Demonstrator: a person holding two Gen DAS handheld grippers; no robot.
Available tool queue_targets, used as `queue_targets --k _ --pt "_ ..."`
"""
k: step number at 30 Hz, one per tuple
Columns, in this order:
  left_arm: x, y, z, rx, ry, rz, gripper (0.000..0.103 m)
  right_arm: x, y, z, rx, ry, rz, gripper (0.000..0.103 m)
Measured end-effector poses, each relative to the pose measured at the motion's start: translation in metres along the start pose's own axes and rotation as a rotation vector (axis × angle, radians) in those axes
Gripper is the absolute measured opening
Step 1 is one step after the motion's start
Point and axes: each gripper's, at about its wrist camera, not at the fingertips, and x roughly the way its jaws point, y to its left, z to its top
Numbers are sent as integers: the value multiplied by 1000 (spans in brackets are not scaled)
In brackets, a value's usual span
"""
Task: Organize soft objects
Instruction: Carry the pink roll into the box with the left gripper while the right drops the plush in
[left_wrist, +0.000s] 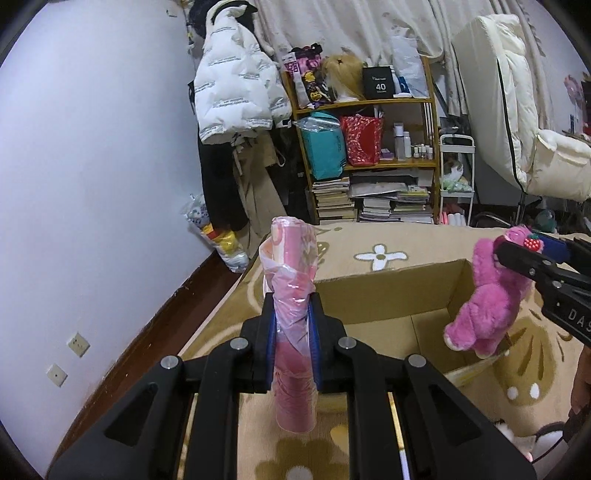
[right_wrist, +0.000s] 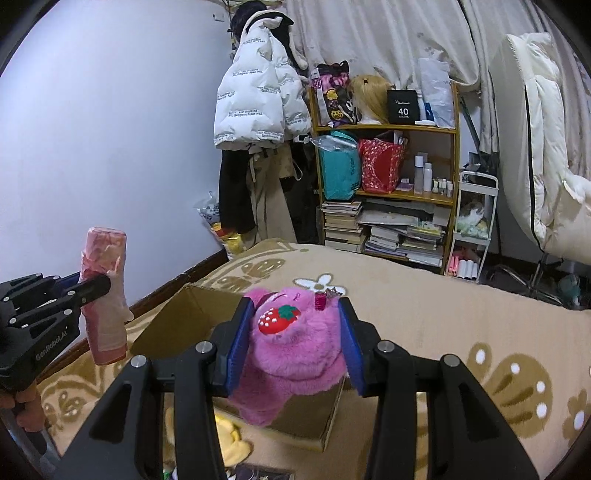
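Both claws loaded, both over the open brown cardboard box (left_wrist: 388, 295) on the beige flower-patterned plush blanket (right_wrist: 461, 314); looks like the drop-into-box step, not yet released.

Left claw (left_wrist: 293, 325) clamped tight on a pink rolled bundle in a thin translucent plastic wrap (left_wrist: 293, 280); held upright, pinched near its middle, so roll sticks out above and below the blue pads (left_wrist: 272, 339); wrap is crinkly and loose, likely slippery, which would explain the hard squeeze; box's near-left corner sits just ahead and to the right of this claw.

Right claw (right_wrist: 295, 332) closed on a magenta fuzzy plush bear with a red strawberry patch (right_wrist: 291, 350); grip is across the head, pads sunk into the fur, body dangling limp below; soft fill compresses, so jaws stand part-way rather than fully shut; box interior lies directly beneath and ahead of the claw.

Box walls: stiff corrugated, flaps open, inside looks bare where visible.

Yellow soft item (right_wrist: 232, 443) lies below the right claw, on the blanket, outside the box.
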Motion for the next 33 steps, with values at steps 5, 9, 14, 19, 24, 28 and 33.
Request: queue_targets --k 5,9,14,19,24,28,33 --pt "22 -12 6 17 -1 -13 14 18 -6 -2 5 21 9 48" --pt "42 -17 7 6 25 -38 14 30 -9 -8 -8 41 3 48" --pt "65 -24 3 16 93 -79 15 43 -15 -16 -5 77 1 48" --pt "72 -27 -1 1 102 -89 18 56 -20 -24 20 120 8 48" --pt "77 -23 0 -32 110 -103 32 56 -19 -28 14 125 10 50" --pt "84 -22 -4 -20 151 -75 51 57 -17 -30 20 138 14 53" --pt "85 -14 -5 -41 169 -46 68 55 -16 -30 21 136 16 69"
